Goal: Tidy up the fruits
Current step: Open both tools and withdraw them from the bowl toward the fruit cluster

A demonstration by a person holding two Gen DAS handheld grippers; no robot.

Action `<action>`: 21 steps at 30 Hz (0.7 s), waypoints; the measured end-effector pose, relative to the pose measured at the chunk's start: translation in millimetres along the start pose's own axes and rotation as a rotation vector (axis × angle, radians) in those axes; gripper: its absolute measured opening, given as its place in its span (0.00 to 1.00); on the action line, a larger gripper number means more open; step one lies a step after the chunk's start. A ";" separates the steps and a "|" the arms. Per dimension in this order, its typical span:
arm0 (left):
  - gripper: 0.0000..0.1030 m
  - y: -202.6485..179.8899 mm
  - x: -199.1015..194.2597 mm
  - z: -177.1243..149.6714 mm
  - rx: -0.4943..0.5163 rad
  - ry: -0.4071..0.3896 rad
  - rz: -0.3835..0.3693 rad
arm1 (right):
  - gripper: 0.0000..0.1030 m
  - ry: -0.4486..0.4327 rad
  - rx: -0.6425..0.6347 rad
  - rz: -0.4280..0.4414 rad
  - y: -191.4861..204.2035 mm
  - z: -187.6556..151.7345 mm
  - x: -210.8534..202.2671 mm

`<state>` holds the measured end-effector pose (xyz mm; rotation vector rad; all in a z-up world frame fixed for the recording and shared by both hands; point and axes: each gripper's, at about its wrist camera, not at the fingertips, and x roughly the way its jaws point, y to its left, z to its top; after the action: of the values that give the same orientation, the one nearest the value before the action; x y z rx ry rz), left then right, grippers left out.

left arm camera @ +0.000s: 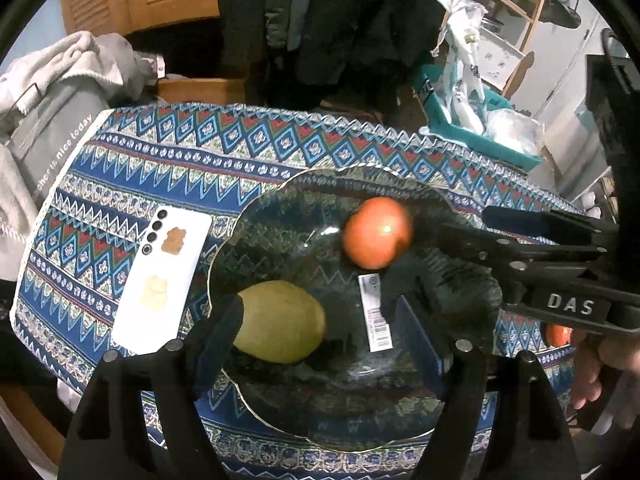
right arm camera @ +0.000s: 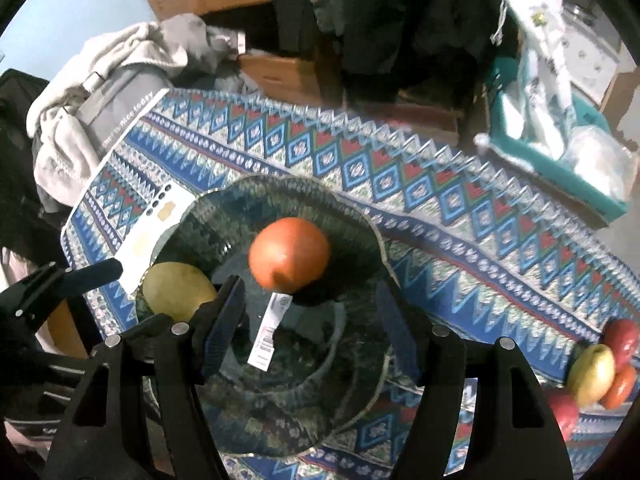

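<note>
A dark glass plate (left arm camera: 280, 208) (right arm camera: 352, 224) lies on the patterned cloth. In it are an orange (left arm camera: 376, 232) (right arm camera: 289, 254) and a yellow-green lemon (left arm camera: 280, 322) (right arm camera: 178, 292). The orange looks blurred; I cannot tell whether it rests on the glass. My left gripper (left arm camera: 320, 336) is open over the plate, its left finger beside the lemon. My right gripper (right arm camera: 310, 320) is open just short of the orange, not touching it; it also shows in the left wrist view (left arm camera: 480, 232) from the right. More fruits (right arm camera: 600, 368) lie at the cloth's right edge.
A white phone (left arm camera: 164, 276) (right arm camera: 156, 228) lies face down left of the plate. A barcode sticker (left arm camera: 374, 312) (right arm camera: 270, 328) is on the glass. Grey clothes (left arm camera: 60, 92) sit far left and a teal box (left arm camera: 480, 132) with bags far right.
</note>
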<state>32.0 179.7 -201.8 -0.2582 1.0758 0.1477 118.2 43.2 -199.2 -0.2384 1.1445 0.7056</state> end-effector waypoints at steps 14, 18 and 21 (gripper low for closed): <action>0.78 -47.0 -35.4 4.6 0.084 -0.062 -0.053 | 0.69 -0.110 -0.002 -0.123 -22.8 -15.3 -77.6; 0.78 -63.2 -45.4 4.3 0.115 -0.078 -0.069 | 0.71 -0.135 0.023 -0.123 -32.3 -25.1 -100.2; 0.78 -78.6 -53.8 4.1 0.143 -0.087 -0.087 | 0.72 -0.151 0.034 -0.138 -39.9 -34.0 -115.2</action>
<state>29.4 105.7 -141.8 -0.1676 0.9822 0.0041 91.4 -49.6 -117.5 -0.2288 0.9858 0.5719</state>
